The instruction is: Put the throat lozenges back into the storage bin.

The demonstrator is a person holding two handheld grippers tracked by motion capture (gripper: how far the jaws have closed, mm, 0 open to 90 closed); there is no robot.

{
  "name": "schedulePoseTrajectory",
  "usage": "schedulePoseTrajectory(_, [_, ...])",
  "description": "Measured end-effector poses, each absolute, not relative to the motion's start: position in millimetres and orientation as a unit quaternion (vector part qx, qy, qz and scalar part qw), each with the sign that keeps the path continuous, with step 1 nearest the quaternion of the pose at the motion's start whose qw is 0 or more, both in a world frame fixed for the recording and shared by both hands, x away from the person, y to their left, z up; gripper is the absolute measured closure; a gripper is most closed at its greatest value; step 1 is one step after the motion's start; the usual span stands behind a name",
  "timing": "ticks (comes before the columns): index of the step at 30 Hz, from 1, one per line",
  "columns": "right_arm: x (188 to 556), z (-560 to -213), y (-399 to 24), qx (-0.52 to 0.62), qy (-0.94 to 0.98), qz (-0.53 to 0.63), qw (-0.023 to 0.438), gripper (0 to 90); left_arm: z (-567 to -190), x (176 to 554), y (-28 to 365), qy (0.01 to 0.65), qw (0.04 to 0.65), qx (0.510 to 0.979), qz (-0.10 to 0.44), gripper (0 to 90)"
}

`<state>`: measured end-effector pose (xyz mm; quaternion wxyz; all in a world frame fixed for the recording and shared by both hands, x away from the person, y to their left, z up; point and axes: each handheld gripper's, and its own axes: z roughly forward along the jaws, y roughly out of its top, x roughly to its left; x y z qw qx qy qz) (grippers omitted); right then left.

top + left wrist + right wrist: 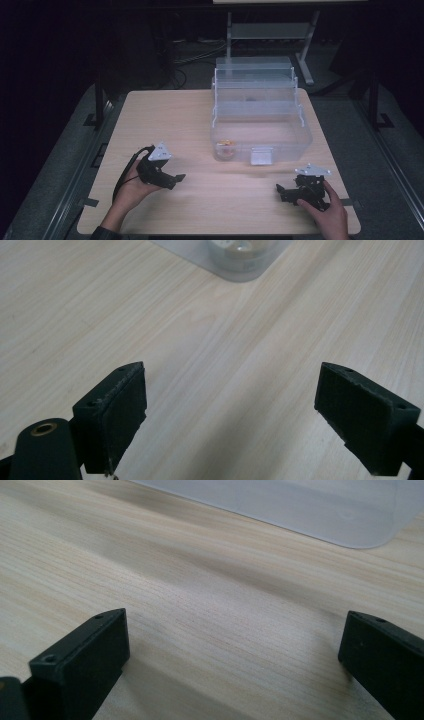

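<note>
While both grippers rested on the worktop [165, 115] with jaws wide and empty, the clear tiered storage box [260, 125] stood open beyond them, untouched; any handling of it was yet to begin.

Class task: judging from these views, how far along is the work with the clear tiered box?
Done: the clear tiered box stands open, with a small orange item in a round tub at its front left corner. In hand: nothing; the left claw and right claw are both open above the table. Left: any further handling of the box.
</note>
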<state>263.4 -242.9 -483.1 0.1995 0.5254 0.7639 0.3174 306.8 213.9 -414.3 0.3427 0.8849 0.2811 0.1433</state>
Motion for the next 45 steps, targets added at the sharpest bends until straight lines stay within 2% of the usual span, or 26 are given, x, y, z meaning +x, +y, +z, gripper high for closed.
schedulePoseTrajectory(22, [263,-483,-243,0.526,0.764,0.317,0.199,0.0,-446,274,241,0.311,0.351,0.868,0.164,11.2])
schedulePoseTrajectory(39, [263,-483,-243,0.526,0.763,0.317,0.199,0.0,-468,261,250,0.329,0.327,0.873,0.149,11.0])
schedulePoseTrajectory(45, [263,-483,-243,0.526,0.764,0.317,0.200,0.0,-472,260,252,0.337,0.349,0.863,0.141,10.9])
